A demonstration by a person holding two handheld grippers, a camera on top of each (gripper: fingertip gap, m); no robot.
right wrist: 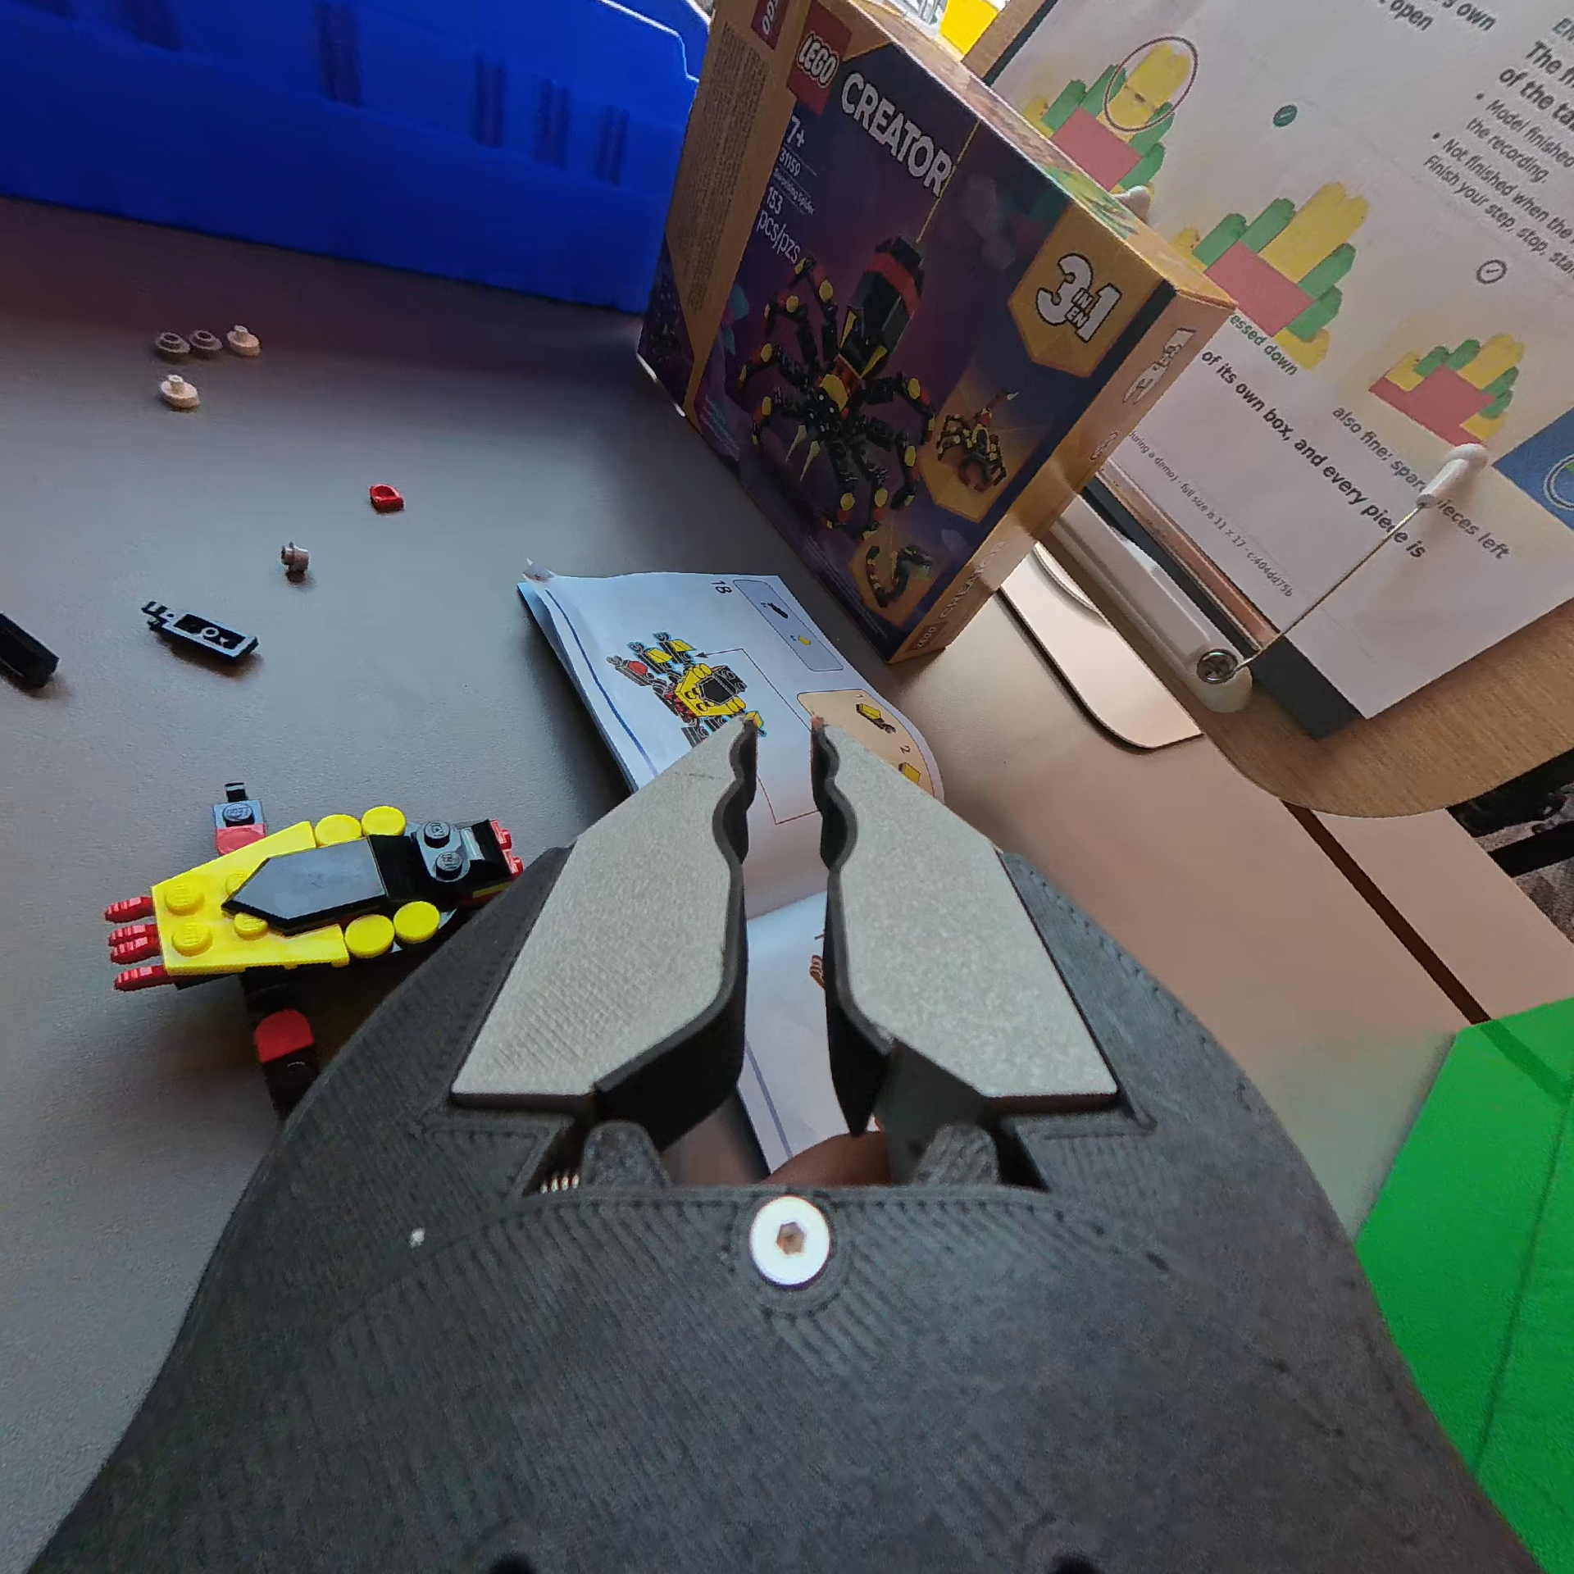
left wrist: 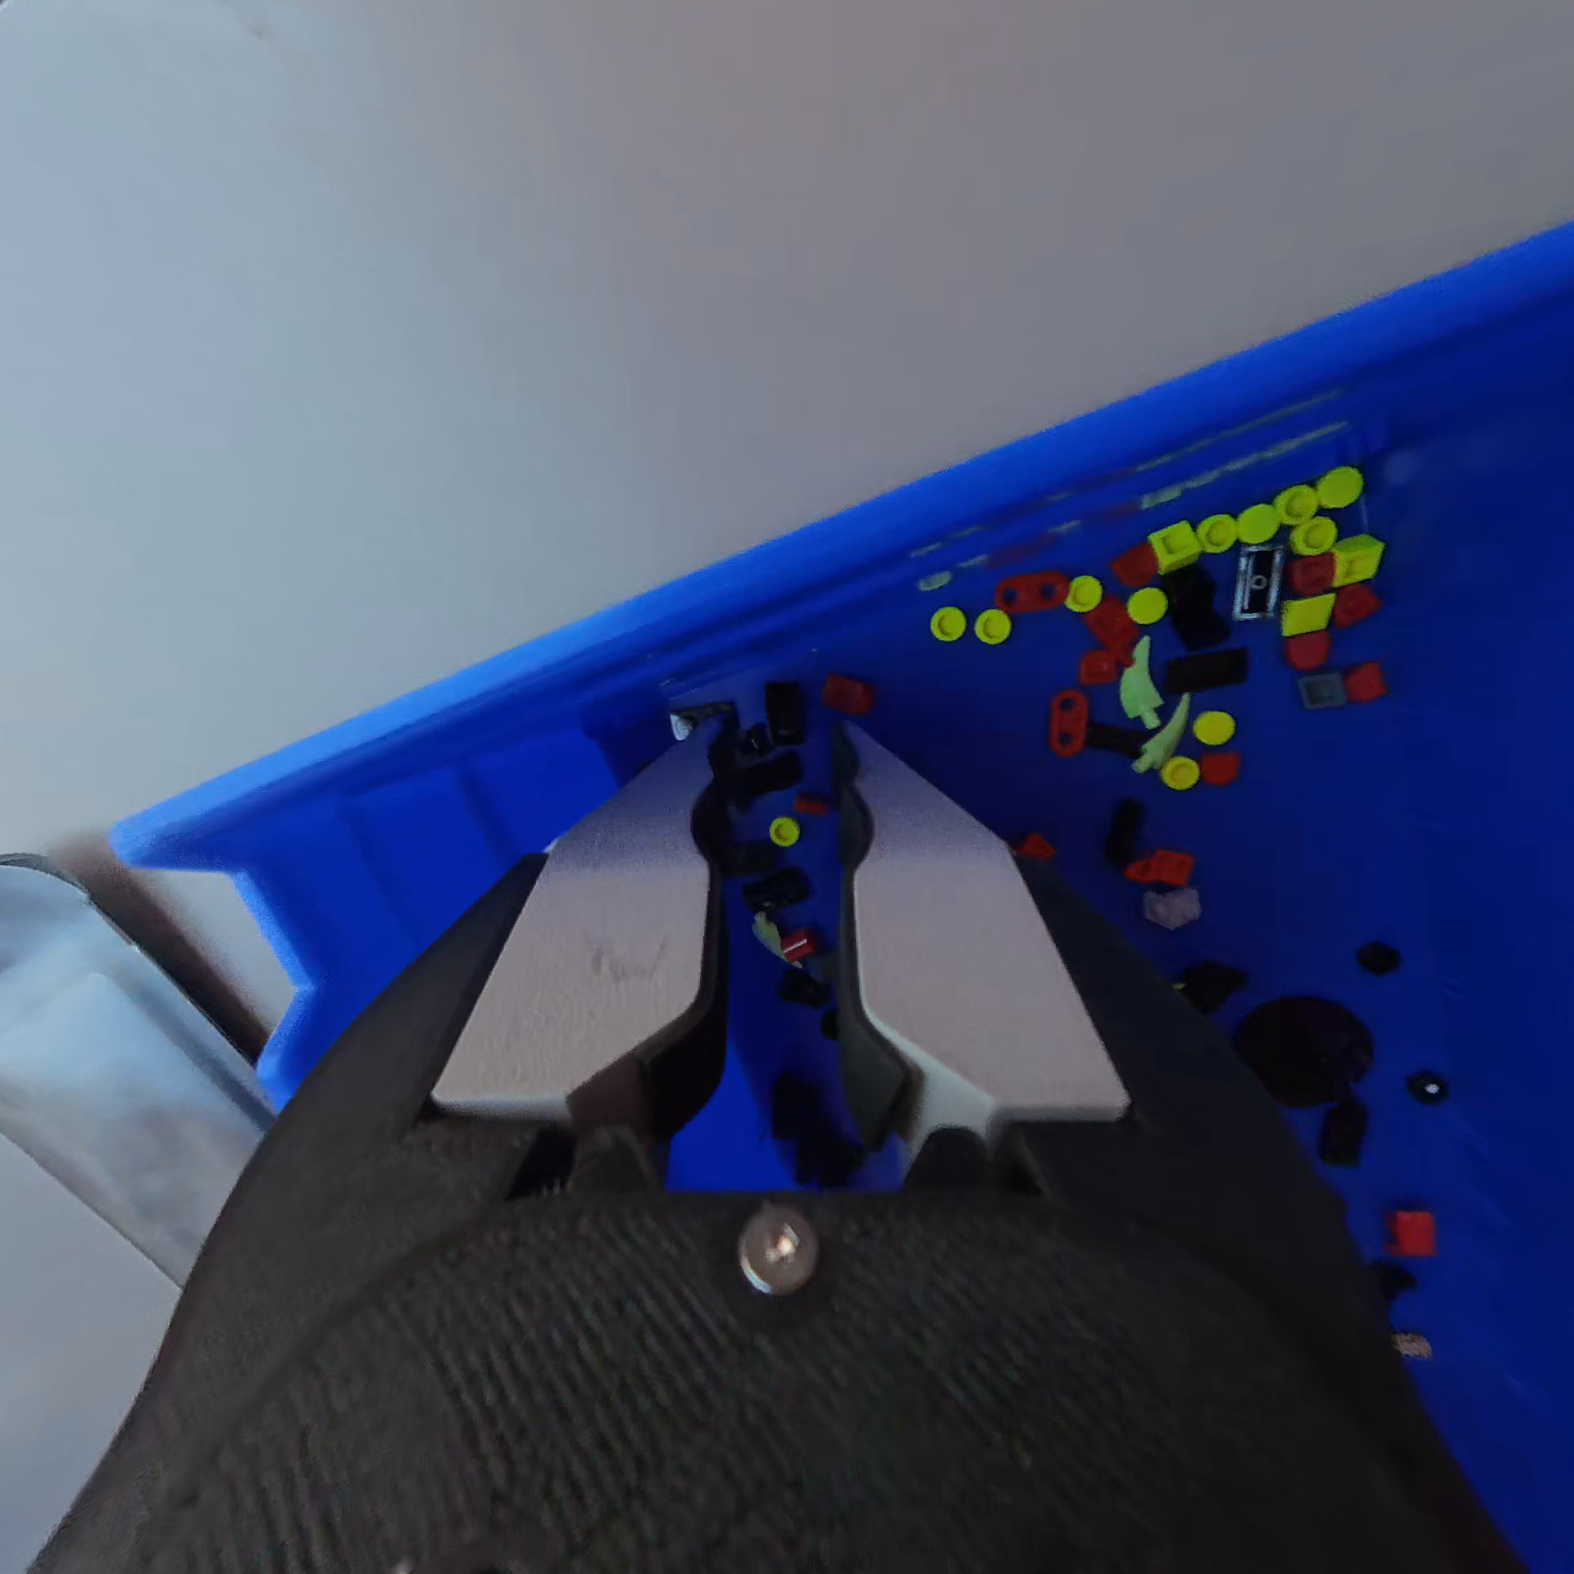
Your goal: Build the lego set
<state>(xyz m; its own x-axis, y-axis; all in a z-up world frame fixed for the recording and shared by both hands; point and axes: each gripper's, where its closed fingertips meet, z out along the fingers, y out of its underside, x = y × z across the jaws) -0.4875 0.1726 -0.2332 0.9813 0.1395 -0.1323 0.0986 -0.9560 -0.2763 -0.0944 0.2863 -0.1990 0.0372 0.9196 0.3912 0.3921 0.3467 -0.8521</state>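
Observation:
My left gripper point(left wrist: 777, 732) is open and empty, reaching down into a blue bin point(left wrist: 477, 766) near its far wall. Small black pieces point(left wrist: 771, 771) and a yellow round stud point(left wrist: 784, 831) lie between the fingers. A heap of yellow, red and black pieces point(left wrist: 1209, 613) lies to the right in the bin. My right gripper point(right wrist: 782, 732) is open and empty, hovering over the open instruction booklet point(right wrist: 681, 673). The part-built yellow and black model point(right wrist: 298, 903) with red claws lies on the table to its left.
The set's box point(right wrist: 894, 341) stands behind the booklet. A blue bin point(right wrist: 341, 145) sits at the back left. Loose pieces lie on the table: tan studs point(right wrist: 204, 345), a red piece point(right wrist: 387, 496), a black plate point(right wrist: 200, 634). A printed sheet on a stand point(right wrist: 1363, 341) and something green point(right wrist: 1490, 1278) are at the right.

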